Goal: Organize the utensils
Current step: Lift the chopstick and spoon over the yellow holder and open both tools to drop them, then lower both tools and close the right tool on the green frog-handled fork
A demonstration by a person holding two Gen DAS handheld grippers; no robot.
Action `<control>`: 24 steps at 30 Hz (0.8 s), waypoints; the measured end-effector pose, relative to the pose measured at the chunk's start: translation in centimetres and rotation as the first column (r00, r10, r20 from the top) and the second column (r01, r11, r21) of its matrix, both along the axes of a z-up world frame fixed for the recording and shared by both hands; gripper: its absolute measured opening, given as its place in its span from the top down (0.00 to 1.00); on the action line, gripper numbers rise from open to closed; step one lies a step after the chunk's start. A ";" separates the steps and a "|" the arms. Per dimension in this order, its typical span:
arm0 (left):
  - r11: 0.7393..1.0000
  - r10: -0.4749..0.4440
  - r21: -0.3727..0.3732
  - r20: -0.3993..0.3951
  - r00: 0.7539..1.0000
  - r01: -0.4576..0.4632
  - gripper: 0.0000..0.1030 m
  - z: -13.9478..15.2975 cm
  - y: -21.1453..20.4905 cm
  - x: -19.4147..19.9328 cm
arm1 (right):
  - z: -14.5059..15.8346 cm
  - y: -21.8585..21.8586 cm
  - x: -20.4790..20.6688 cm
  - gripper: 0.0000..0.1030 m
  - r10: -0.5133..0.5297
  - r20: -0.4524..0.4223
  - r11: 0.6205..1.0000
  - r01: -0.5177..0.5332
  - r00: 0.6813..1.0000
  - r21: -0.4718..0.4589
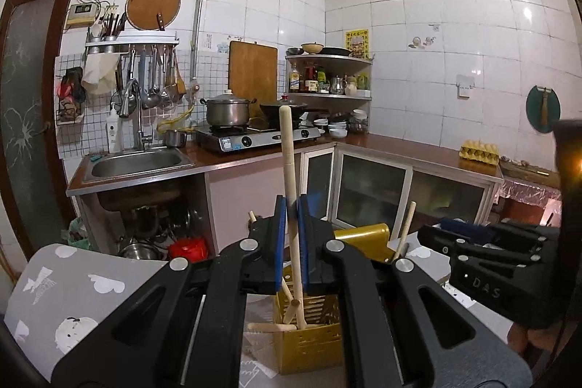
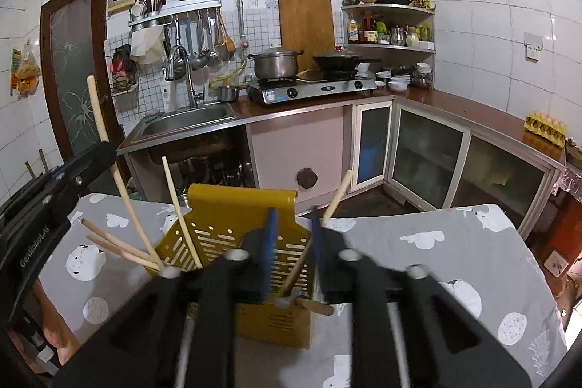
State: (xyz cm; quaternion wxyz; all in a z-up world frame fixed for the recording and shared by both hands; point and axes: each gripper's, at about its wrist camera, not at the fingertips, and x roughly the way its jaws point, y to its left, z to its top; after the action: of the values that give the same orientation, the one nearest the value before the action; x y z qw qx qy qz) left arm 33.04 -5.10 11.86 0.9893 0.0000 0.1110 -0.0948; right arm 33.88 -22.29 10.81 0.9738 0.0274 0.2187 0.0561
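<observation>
A yellow slotted utensil holder [image 1: 309, 340] [image 2: 240, 242] stands on a grey patterned table [image 2: 436, 260]. My left gripper [image 1: 292, 206] is shut on a long wooden utensil [image 1: 291, 177], its lower end inside the holder; the same utensil shows in the right wrist view [image 2: 109, 148] with the left gripper [image 2: 83, 162] on it. My right gripper [image 2: 293, 224] is open above the holder, with nothing between its blue pads. Several wooden utensils [image 2: 182, 206] lean in the holder. The right gripper shows in the left wrist view [image 1: 487, 242].
A kitchen counter [image 1: 254, 151] with a sink [image 1: 138, 162], a gas stove [image 1: 254, 137] with a pot and wok, and glass-door cabinets [image 1: 382, 191] lies beyond the table. An egg tray [image 1: 480, 151] sits on the right counter.
</observation>
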 end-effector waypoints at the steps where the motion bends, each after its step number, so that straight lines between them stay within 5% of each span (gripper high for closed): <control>1: 1.000 0.000 0.004 -0.002 1.000 0.000 0.95 0.2 0.1 0.0 | 0.3 -0.1 -0.5 0.51 -0.006 0.013 1.000 0.006 1.000 -0.005; 10: 0.998 -0.011 -0.066 -0.103 0.995 0.004 0.91 0.8 1.6 0.9 | 2.0 -2.1 -4.8 0.47 -0.066 0.032 0.998 0.066 0.997 -0.005; 12: 0.997 -0.001 -0.076 -0.107 0.994 -0.007 0.81 1.0 2.2 0.1 | 1.9 -2.4 -5.8 0.46 -0.073 0.028 0.997 0.073 0.997 -0.001; 14: 0.997 0.013 -0.075 -0.091 0.996 -0.020 0.56 1.5 2.7 -1.4 | 1.4 -2.5 -6.7 0.46 -0.074 0.015 0.997 0.074 0.997 0.010; 20: 0.998 0.048 -0.027 -0.042 0.998 -0.049 0.21 1.8 4.1 -6.8 | -1.5 -1.8 -9.7 0.46 -0.071 -0.045 0.997 0.071 0.996 0.010; 24: 0.998 0.069 -0.009 -0.097 0.993 -0.070 0.15 -0.3 5.8 -9.3 | -3.9 -1.1 -11.3 0.46 -0.071 -0.087 0.997 0.072 0.994 0.012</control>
State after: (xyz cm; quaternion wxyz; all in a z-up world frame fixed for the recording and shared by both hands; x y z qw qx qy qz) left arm 23.78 0.72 11.56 0.9854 -0.0145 0.1583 -0.0610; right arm 22.61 -23.44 6.90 0.9646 0.0447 0.2591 0.0216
